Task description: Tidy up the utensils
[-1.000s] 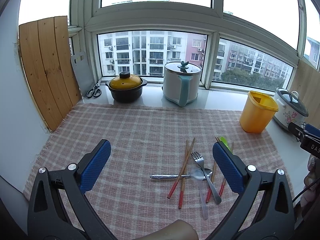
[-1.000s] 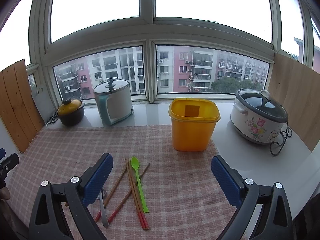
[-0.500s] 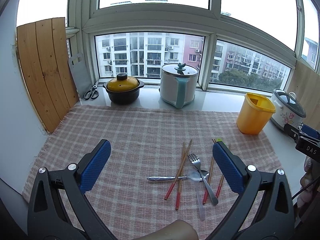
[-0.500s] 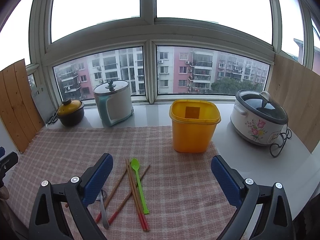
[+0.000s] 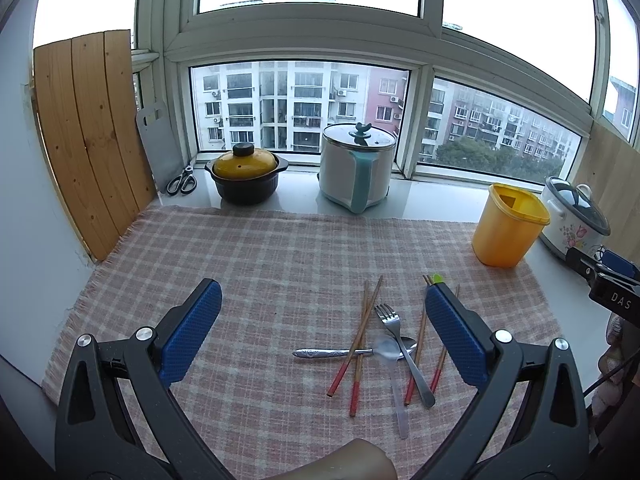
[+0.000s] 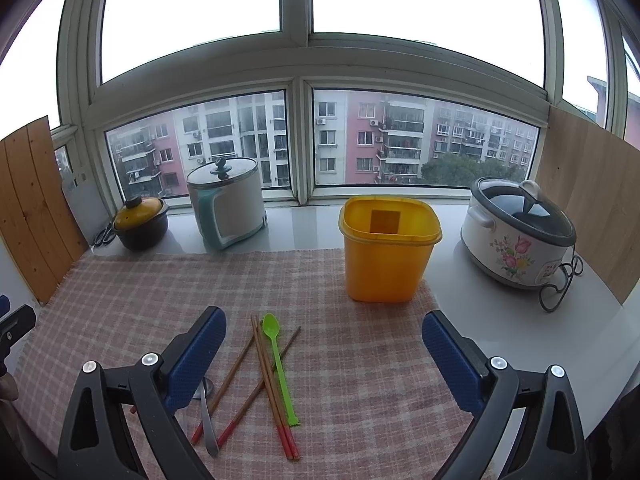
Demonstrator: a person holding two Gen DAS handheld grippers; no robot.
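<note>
A loose heap of utensils lies on the checked cloth (image 5: 260, 264): a steel fork (image 5: 400, 346), a steel spoon (image 5: 340, 353), a clear plastic spoon (image 5: 396, 392) and several red-tipped chopsticks (image 5: 360, 332). A green plastic spoon (image 6: 278, 356) lies among chopsticks (image 6: 268, 376) in the right wrist view. A yellow tub (image 6: 386, 254) stands open behind them. My left gripper (image 5: 320, 320) hovers open above the heap, holding nothing. My right gripper (image 6: 322, 344) is open too, over the cloth just right of the green spoon.
On the sill stand a black pot with a yellow lid (image 5: 245, 174), a white and teal cooker (image 5: 356, 168) and scissors (image 5: 182, 180). A flowered slow cooker (image 6: 518, 236) sits at the right. Wooden boards (image 5: 86, 136) line the left wall.
Both views have drawn back and up slightly, so the utensils sit a little lower and farther from the fingers. Nothing was grasped or moved on the cloth.
</note>
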